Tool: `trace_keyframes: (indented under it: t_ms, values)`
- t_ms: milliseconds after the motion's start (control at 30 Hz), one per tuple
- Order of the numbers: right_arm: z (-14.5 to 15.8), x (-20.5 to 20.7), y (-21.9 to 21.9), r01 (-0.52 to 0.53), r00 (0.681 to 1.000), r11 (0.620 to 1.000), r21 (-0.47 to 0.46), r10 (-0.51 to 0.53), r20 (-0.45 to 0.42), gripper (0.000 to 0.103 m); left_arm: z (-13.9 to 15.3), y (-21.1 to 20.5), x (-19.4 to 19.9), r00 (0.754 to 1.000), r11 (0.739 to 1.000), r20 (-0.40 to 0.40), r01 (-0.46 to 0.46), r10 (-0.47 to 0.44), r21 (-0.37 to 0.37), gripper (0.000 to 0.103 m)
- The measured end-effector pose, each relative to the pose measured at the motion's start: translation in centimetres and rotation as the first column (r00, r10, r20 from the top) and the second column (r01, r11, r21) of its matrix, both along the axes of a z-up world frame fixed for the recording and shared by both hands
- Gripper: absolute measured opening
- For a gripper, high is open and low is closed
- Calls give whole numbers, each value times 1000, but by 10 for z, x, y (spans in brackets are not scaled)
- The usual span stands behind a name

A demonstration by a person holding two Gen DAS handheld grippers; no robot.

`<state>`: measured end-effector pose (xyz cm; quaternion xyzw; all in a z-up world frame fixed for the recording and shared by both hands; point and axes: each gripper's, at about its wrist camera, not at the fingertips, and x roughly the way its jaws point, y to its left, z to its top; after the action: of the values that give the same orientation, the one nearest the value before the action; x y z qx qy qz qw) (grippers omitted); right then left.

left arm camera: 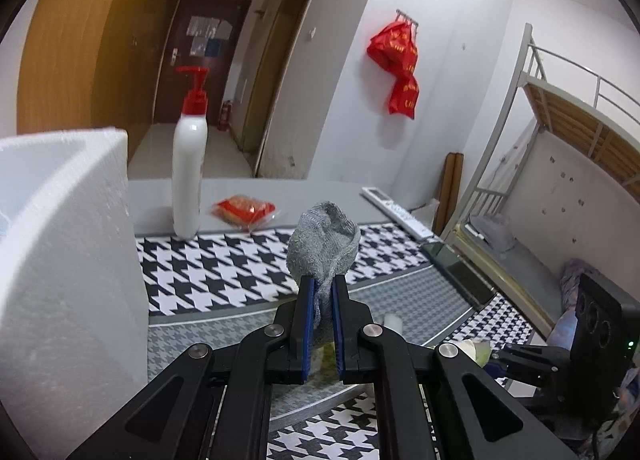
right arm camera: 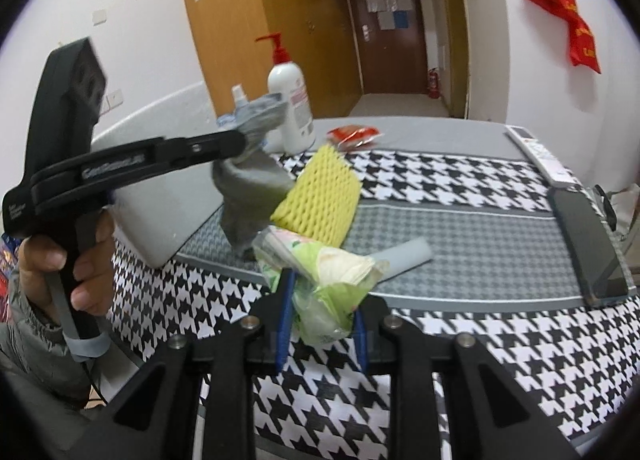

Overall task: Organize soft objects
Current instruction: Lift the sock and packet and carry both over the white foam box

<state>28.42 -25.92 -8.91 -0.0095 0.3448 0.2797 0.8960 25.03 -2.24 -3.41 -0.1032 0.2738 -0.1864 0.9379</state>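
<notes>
My left gripper (left arm camera: 323,288) is shut on a grey knitted sock (left arm camera: 325,244) and holds it up above the houndstooth cloth. In the right wrist view the left gripper (right arm camera: 244,140) is at the left, with the sock (right arm camera: 252,196) hanging from it near the white foam box (right arm camera: 160,188). My right gripper (right arm camera: 322,300) is shut on a green and white tissue pack (right arm camera: 332,272), just above the cloth. A yellow foam net sleeve (right arm camera: 320,196) lies behind the pack. A grey foam strip (right arm camera: 408,254) lies to its right.
A white foam box (left arm camera: 60,252) stands at the left. A pump bottle (left arm camera: 190,164) and a red snack packet (left arm camera: 246,210) sit at the table's back. A remote (left arm camera: 396,212) and a dark phone (right arm camera: 588,236) lie at the right edge. A bunk bed (left arm camera: 560,164) stands beyond.
</notes>
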Motion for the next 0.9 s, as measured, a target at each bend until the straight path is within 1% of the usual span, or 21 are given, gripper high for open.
trace_keyframes:
  t_ms: [200,533,667,733,900]
  values:
    - [10,-3,-14,43,999,999,17,-44,29,29,9,-9,-7,1000,1000,23,3,-4,21,9]
    - [24,-4,-26,76,995,996,51,-79,67,29,20,-17,-23,998,998,60,-7,3,66,9]
    - [27,-4,-31,89,994,994,60,-93,63,29,23,-19,-23,1000,996,31,-10,7,93,9]
    - [29,-3,-33,99,992,994,54,-103,69,29,27,-19,-28,999,993,51,-18,12,113,9]
    - [38,-5,-37,105,989,992,76,-112,95,29,39,-16,-37,995,994,92,-40,31,106,9]
